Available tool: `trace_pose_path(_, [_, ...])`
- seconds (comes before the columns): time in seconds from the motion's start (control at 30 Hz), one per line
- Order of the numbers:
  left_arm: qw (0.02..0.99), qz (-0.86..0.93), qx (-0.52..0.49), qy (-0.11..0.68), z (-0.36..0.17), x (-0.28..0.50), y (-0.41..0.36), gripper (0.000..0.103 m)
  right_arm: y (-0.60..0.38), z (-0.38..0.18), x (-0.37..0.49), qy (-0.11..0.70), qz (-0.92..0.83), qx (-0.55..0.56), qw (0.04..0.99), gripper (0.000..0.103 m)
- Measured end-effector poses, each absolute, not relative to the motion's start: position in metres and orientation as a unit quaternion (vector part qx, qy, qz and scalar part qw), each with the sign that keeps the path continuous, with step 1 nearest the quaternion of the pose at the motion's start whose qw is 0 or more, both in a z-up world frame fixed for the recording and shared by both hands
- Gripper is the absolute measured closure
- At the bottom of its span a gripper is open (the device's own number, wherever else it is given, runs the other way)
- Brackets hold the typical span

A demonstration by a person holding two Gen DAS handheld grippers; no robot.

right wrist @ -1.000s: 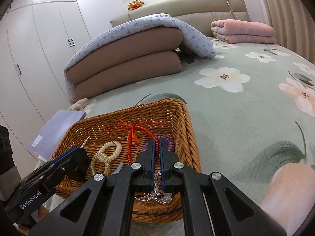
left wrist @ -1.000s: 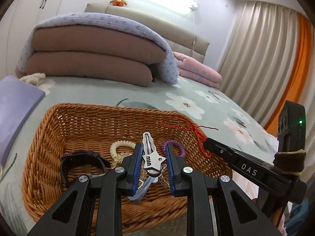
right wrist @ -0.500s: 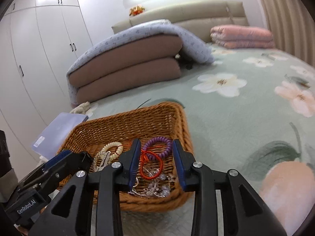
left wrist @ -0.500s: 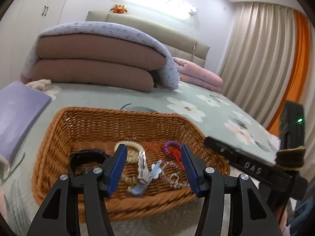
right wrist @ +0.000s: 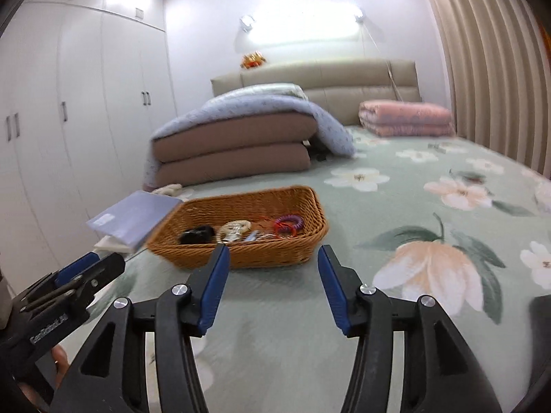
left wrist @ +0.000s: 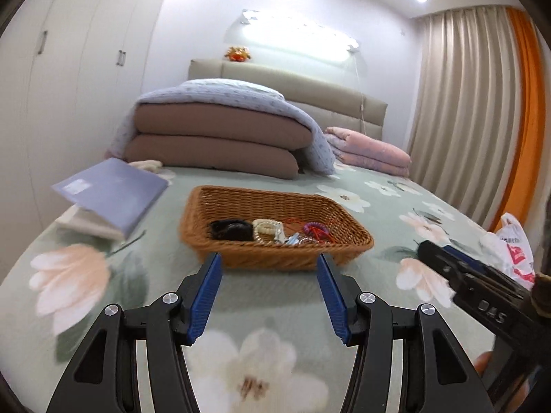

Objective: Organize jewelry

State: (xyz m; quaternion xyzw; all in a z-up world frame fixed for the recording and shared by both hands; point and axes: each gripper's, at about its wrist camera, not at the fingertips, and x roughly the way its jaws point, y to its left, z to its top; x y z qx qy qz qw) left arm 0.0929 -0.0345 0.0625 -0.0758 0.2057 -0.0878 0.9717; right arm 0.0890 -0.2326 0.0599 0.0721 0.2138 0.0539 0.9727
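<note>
Both grippers are now standing well back from the wicker basket (left wrist: 275, 258), where a second ago they were working right over its contents, the left holding a metal clip and the right pinched on the red cord. Left gripper (left wrist: 269, 296) is showing its jaws spread wide with nothing between them; right gripper (right wrist: 272, 290) is likewise gaping and empty. All the jewelry is lying inside the basket, at its near end, on the floral bedspread (left wrist: 430, 227).

Judgement: the placing step appears complete and the hands are withdrawing. To finish well, the operator should be keeping both tools clear of the basket rim, so that nothing is snagged or dragged out.

Count, as far as the views allow:
- one black band (left wrist: 231, 230) at the left;
- one cream bead bracelet (left wrist: 267, 229) beside it;
- one purple coil tie (left wrist: 315, 227) at the right;
- one red cord (left wrist: 318, 235) lying by the coil;
- small metal pieces (left wrist: 292, 240) between, number not determinable.

Outside the basket: one lavender book (left wrist: 113, 192) to the left, one folded quilt stack (left wrist: 220, 137) far behind, one pink folded blanket (left wrist: 368, 151) far right.
</note>
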Motion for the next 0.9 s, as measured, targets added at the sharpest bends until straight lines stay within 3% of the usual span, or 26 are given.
trace_pose_path(0.1, [0.975,-0.074,-0.082,0.193,0.056,0.066,-0.028,0.036,-0.218,0.065,0.054,0.174,0.041,0.039,0.983,0.038])
trace_pose_path(0.13, [0.975,-0.072,-0.088,0.192,0.053,0.062,-0.027,0.036,-0.216,0.064,0.049,0.166,0.038,0.034,0.985,0.025])
trace_pose_path(0.17, [0.975,-0.068,-0.095,0.189,0.048,0.057,-0.026,0.036,-0.212,0.062,0.043,0.157,0.034,0.03,0.987,0.018])
trace_pose_path(0.73, [0.979,-0.038,-0.054,0.194,0.013,0.057,-0.04,0.036,-0.218,0.021,0.075,0.234,0.024,0.042,0.971,0.018])
trace_pose_path(0.8, [0.979,-0.034,-0.053,0.195,0.011,0.057,-0.04,0.028,-0.221,0.018,0.08,0.244,0.019,0.047,0.968,0.017])
trace_pose_path(0.9, [0.976,-0.033,-0.062,0.204,0.01,0.058,-0.037,0.026,-0.224,0.014,0.084,0.255,0.019,0.053,0.965,0.016])
